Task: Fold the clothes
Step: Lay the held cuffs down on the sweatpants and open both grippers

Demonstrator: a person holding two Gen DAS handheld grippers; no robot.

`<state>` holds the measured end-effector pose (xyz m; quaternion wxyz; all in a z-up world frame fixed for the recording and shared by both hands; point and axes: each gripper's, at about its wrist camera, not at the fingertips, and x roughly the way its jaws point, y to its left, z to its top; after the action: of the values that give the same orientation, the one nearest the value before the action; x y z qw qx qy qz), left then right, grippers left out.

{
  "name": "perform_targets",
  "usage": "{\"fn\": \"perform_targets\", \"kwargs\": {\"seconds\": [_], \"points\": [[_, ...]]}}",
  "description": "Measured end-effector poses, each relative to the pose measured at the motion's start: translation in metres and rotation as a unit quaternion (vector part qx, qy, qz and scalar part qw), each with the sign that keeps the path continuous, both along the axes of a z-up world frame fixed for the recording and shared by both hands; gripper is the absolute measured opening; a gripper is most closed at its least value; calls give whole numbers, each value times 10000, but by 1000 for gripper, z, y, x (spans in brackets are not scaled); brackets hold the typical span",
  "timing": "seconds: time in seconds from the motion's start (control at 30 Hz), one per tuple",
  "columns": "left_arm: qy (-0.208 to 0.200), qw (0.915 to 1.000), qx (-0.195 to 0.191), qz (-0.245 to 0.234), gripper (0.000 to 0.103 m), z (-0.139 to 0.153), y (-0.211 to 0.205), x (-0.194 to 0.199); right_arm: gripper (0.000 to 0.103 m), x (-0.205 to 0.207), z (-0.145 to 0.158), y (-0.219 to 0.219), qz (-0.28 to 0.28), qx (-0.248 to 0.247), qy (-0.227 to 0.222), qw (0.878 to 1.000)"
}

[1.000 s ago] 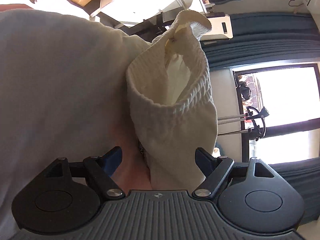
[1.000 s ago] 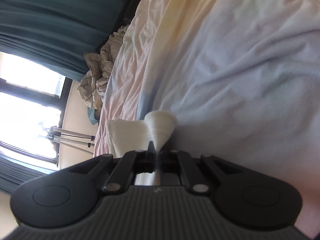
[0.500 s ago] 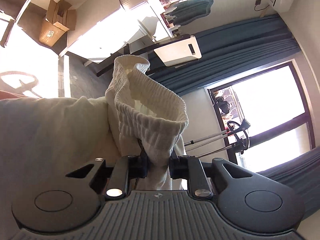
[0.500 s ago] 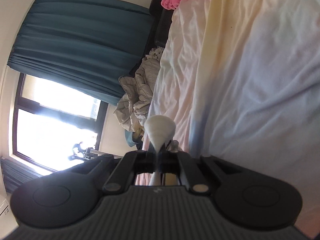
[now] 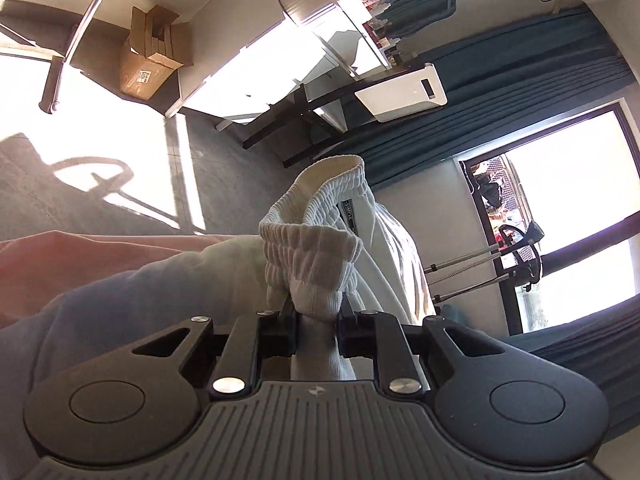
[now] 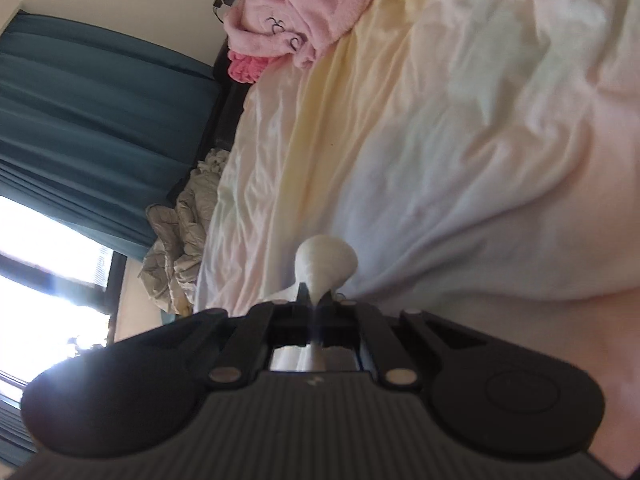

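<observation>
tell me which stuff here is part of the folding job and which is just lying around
In the job:
white garment, pinched by both grippers
left gripper
right gripper
bed sheet, the work surface

Lying about:
pink robe
cardboard box
crumpled beige quilt

Garment waistband [image 5: 316, 248] between left tongs [image 5: 317, 320]; bedsheet [image 6: 440, 140] behind.

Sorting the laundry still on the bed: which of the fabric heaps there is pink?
The fluffy pink garment at the bed's far end. The crumpled beige bedding by the teal curtain is greyish-tan.
</observation>
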<state>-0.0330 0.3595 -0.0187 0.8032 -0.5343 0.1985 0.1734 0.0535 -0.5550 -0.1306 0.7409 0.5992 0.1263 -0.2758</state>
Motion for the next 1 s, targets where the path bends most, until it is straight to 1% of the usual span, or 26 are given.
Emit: {"fn": "perform_targets", "kwargs": {"seconds": [0.03,0.07,0.1,0.13,0.2,0.23,0.27,0.3,0.33,0.37,0.4,0.43,0.47,0.5,0.53,0.6,0.7,0.73,0.83,0.87,1.0], "points": [[106,9999,70,-7,21,-8,0,-1,3,1,-11,1,38,93,125,9999],[125,9999,55,1,21,-15,1,-2,4,2,-22,2,82,181,245,9995],[142,9999,46,5,22,-23,3,-4,4,5,-29,3,192,197,298,9992],[126,9998,132,-39,23,-24,3,-5,4,7,-30,3,254,123,343,9990],[159,9988,415,-198,25,-19,0,-4,4,9,-32,4,377,-26,431,9984],[288,9973,601,-294,30,-15,-3,-2,8,9,-30,7,386,-105,444,9982],[418,9952,790,-392,36,-11,-6,-1,9,9,-28,9,387,-159,467,9980],[568,9917,1024,-534,40,-5,-11,1,11,10,-26,11,414,-222,500,9976],[655,9874,1277,-673,48,1,-17,2,19,11,-24,13,440,-285,534,9972],[740,9821,1528,-811,60,8,-24,3,31,12,-21,15,472,-350,563,9967],[822,9761,1778,-943,65,14,-31,4,40,17,-17,15,576,-458,542,9958],[846,9707,2028,-977,74,22,-41,3,53,18,-12,19,649,-653,627,9938],[869,9646,2276,-1009,79,29,-50,1,60,20,-6,23,722,-848,712,9912],[888,9580,2520,-1038,81,36,-60,-1,64,22,0,28,793,-1045,801,9881],[840,9535,2707,-1021,83,44,-70,-4,69,22,7,34,833,-1262,936,9841],[771,9431,3074,-1010,83,58,-91,-7,69,21,17,44,899,-1600,1019,9777],[603,9232,3635,-1088,84,77,-127,-7,69,13,39,61,898,-2126,1023,9676],[513,9207,3691,-1156,84,80,-138,-6,70,10,45,65,904,-2270,1006,9645],[323,9140,3777,-1443,84,87,-171,0,70,0,72,83,1121,-2909,724,9474],[283,9097,3828,-1586,84,86,-186,4,71,-3,80,90,1242,-3086,579,9413],[1,8921,4020,-2063,84,83,-237,18,71,-12,105,120,1871,-3537,123,9164]]}}
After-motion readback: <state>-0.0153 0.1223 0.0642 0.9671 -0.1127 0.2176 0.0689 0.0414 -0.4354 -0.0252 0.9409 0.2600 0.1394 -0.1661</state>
